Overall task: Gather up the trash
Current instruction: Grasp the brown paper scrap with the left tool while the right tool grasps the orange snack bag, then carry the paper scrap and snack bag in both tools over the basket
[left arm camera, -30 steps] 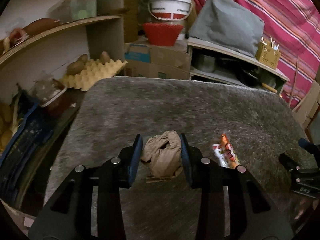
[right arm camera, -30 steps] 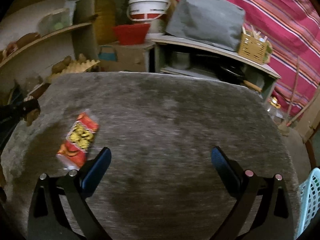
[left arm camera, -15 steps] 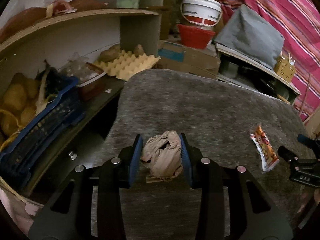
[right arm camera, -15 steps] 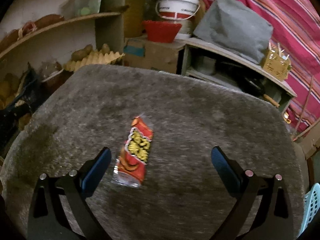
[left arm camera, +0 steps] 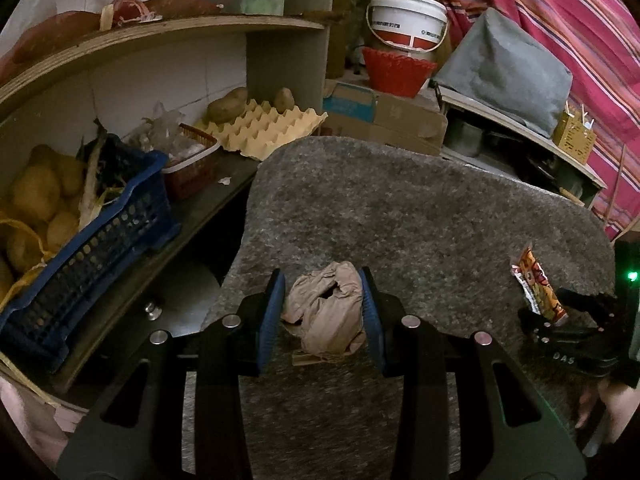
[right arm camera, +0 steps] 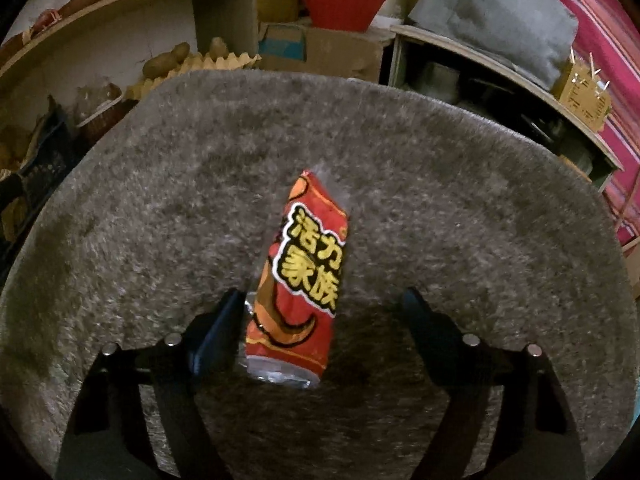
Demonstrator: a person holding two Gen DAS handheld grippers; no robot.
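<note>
Fingers of the left gripper (left arm camera: 323, 312) clamp crumpled paper (left arm camera: 326, 316); right gripper (right arm camera: 320, 320), tilted downward, closes around snack wrapper (right arm camera: 304, 276).

Mat (right arm camera: 440, 200): grey felt, rough, matt. Wrapper (right arm camera: 304, 276): glossy plastic foil. Wad (left arm camera: 326, 312): crumpled brown paper, matt. Egg tray (left arm camera: 272, 128): moulded pulp.

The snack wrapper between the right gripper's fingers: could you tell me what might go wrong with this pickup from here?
The right gripper is closing, but the snack wrapper lies flat on the grey mat and nearer the left-hand finger, so it may get pushed sideways or crumple and slip out. The fingers might also snag the fuzzy mat. Meanwhile, the left gripper holds the crumpled brown paper, which could work loose.
</note>
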